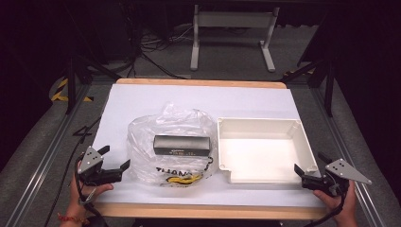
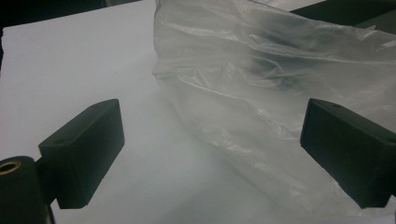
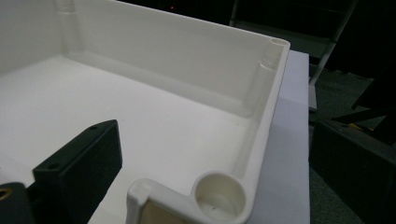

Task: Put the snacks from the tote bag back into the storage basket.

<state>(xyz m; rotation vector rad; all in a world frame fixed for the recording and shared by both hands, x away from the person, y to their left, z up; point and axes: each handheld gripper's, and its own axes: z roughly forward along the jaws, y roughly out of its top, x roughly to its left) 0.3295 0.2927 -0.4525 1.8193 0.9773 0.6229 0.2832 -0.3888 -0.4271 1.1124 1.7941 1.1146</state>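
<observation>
I held the left hand-held gripper wide by the bag, the right hand-held gripper wide by the tray.

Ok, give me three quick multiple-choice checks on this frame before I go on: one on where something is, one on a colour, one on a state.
1. Where is the dark box?
A. Inside the clear bag
B. In the tray
C. Bare on the table beside the tray

2. What colour is the tray?
A. Black
B. White
C. Yellow

3. How do the jaws of the left gripper stand?
A. Shut on the bag
B. Shut on nothing
C. Open, holding nothing

Key:
1 A: the high view shows the box through the bag's plastic, left of the tray.
2 B: its walls and floor are white in the high and right gripper views.
3 C: the left gripper view shows its jaws wide apart, with the bag beyond them.
</observation>
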